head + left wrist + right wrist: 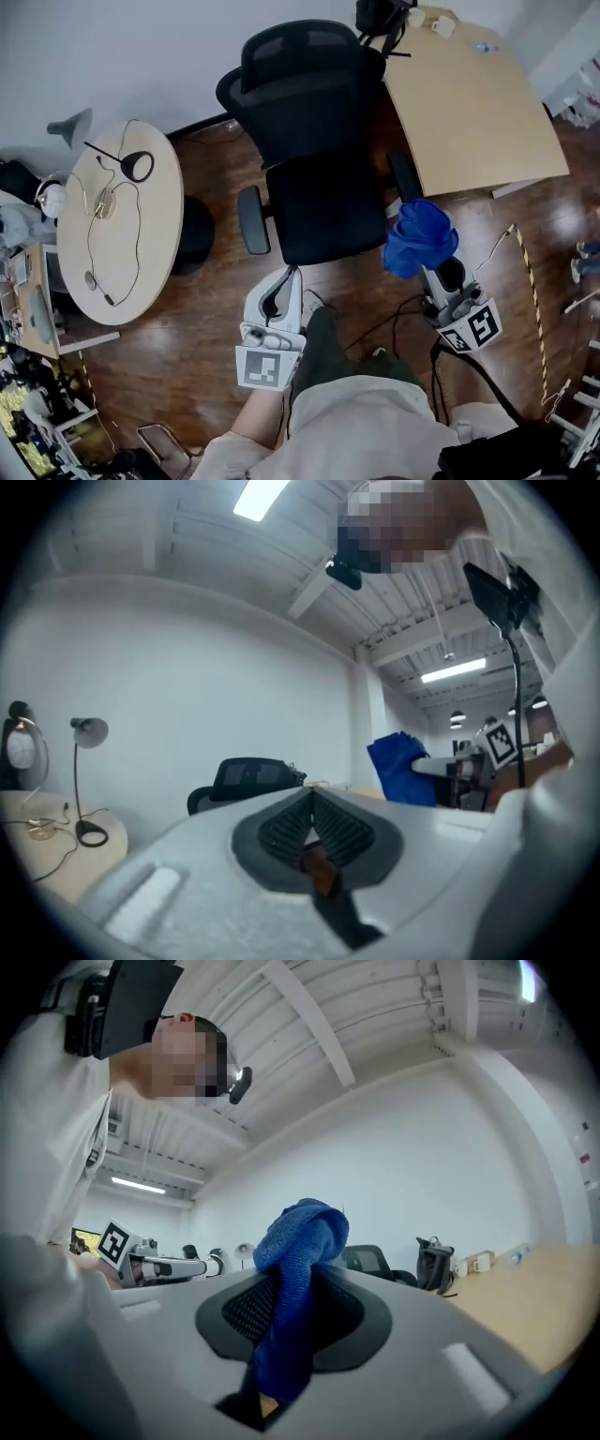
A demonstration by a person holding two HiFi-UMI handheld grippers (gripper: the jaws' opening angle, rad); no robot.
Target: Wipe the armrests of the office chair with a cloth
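Observation:
A black office chair (314,164) stands ahead of me, its left armrest (252,219) and right armrest (405,176) both bare. My right gripper (424,255) is shut on a bunched blue cloth (419,236), held up near the chair's right front corner, just short of the right armrest. In the right gripper view the blue cloth (298,1279) rises from between the shut jaws. My left gripper (292,272) hovers at the seat's front edge, shut and holding nothing; its ribbed pads (309,829) meet in the left gripper view, where the chair (246,782) shows far off.
A round table (122,220) with cables, a headset and a lamp stands at left. A wooden desk (473,108) sits right of the chair, a black bag (380,17) at its far corner. Cables (394,323) cross the wood floor by my legs.

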